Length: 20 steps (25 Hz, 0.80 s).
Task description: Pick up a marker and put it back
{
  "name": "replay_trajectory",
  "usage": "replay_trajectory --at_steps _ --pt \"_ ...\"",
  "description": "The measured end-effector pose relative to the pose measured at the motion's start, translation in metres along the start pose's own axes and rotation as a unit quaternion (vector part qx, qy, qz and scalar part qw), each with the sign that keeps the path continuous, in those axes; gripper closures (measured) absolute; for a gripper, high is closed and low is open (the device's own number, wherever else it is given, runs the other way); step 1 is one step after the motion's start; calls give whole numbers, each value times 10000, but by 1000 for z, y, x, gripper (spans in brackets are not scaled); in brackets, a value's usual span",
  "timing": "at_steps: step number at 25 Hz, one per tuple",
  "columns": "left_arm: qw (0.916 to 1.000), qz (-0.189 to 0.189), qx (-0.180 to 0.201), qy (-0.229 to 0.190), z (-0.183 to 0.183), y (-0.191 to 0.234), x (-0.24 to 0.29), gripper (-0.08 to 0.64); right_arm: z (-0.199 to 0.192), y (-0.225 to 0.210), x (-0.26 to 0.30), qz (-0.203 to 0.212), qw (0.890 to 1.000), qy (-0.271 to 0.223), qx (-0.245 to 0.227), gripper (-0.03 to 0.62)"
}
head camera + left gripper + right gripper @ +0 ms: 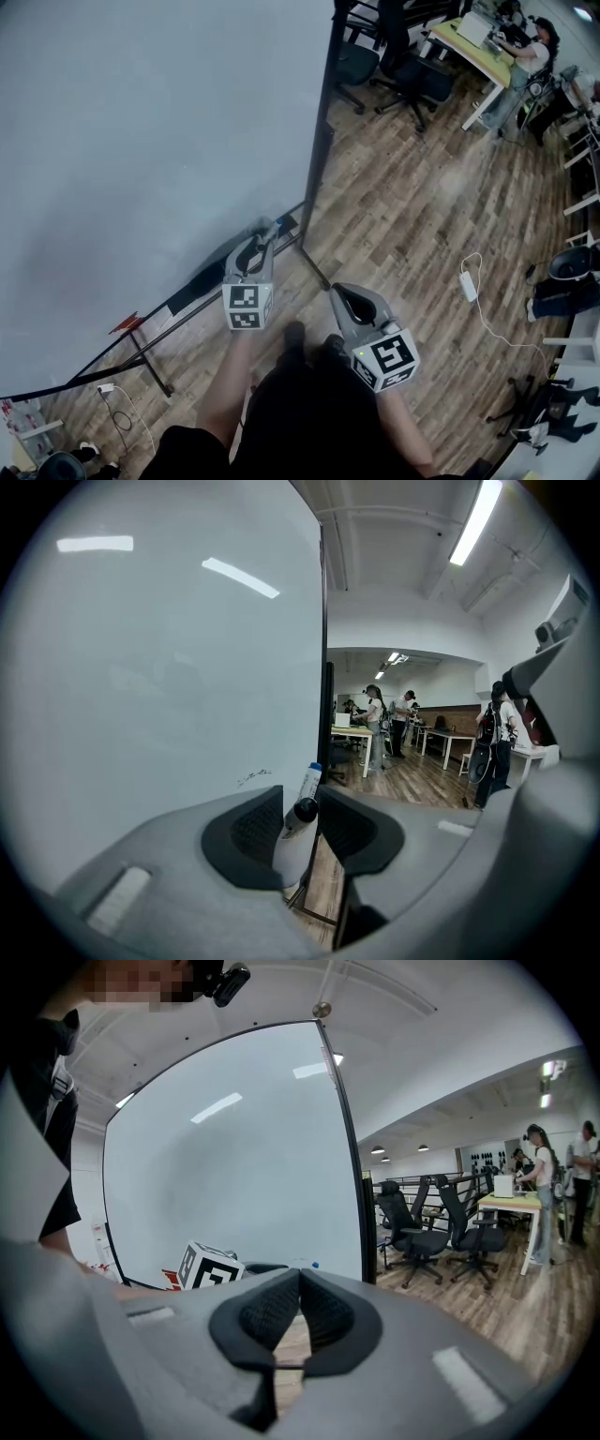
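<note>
We stood on a brown wood-plank floor (pixel 403 187), facing a large white board in a black frame (pixel 141 141). Our left gripper (pixel 265 231) was at the board's lower edge with its jaws spread. A white marker with a blue cap (pixel 308 787) leaned tilted between them, not squeezed. Our right gripper (pixel 337 292) hung near it, jaws pressed together on nothing.
</note>
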State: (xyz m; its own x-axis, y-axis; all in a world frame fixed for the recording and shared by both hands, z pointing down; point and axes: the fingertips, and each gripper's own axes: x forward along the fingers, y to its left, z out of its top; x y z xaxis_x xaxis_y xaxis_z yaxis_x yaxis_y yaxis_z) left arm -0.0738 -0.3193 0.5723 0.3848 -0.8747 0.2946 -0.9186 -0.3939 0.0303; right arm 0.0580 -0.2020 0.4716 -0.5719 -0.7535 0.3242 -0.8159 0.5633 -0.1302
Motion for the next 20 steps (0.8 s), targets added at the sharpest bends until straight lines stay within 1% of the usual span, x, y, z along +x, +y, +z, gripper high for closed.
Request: replay_trajectory --at_steps 4,11,13,16,20 --pt "9999 -53 75 -66 8 -5 -4 439 3 2 -4 19 9999 -107 24 589" --pt "9996 -16 193 -222 25 -16 -19 439 4 3 -17 63 9997 -239 18 589" --pt "9994 2 210 -260 30 -23 -26 439 9 6 -26 168 9991 -385 -7 591" --pt "9993 59 217 -308 35 -34 -41 439 15 16 -41 448 9972 -591 -77 589" --pt "9991 92 216 -355 37 -57 -67 439 11 28 -65 687 9955 -639 -117 589"
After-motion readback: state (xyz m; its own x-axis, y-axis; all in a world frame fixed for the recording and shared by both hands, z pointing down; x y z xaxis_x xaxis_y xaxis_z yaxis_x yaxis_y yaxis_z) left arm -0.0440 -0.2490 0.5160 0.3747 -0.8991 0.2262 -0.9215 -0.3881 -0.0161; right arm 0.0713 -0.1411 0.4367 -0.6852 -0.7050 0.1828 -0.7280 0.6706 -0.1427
